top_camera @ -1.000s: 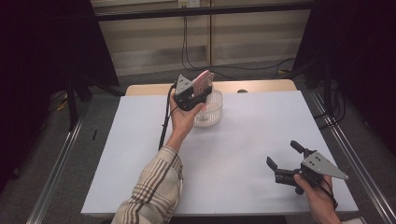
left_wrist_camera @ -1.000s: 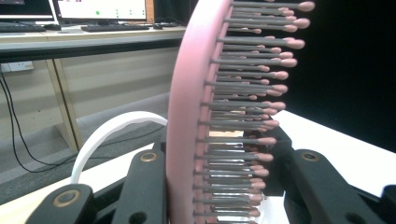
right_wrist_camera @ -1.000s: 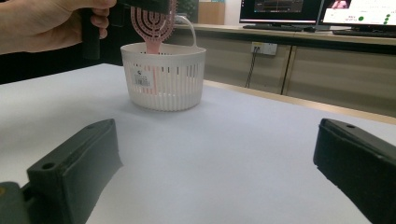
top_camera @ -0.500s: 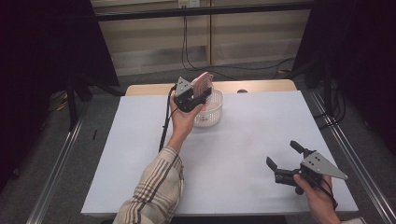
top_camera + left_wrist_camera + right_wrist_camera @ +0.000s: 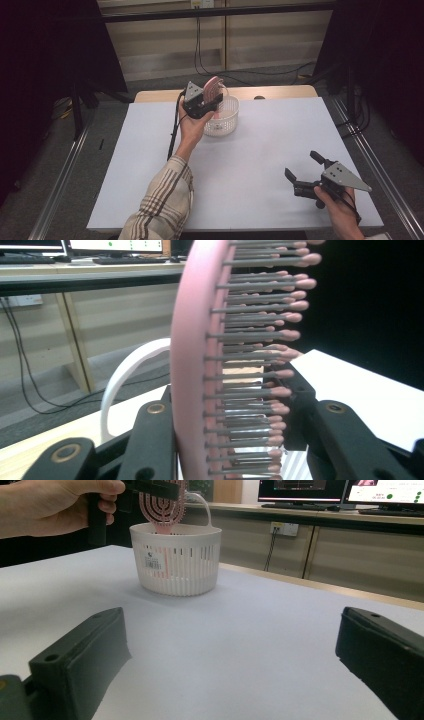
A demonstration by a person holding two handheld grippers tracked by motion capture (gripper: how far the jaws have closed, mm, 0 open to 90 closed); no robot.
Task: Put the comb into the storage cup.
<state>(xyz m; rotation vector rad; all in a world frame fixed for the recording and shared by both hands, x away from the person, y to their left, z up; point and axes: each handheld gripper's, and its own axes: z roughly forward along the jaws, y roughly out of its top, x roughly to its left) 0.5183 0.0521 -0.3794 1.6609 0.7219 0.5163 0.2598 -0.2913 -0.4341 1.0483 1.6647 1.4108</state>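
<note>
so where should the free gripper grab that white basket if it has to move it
By the arched handle of the white basket, coming from above with the right gripper. The handle stands upright over the rim on the side away from the pink brush, and looks thin enough for the jaws.

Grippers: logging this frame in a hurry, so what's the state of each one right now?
Left gripper: shut on the pink hairbrush, held upright over the white basket.
Right gripper: open, holding nothing, low over the table.
</note>
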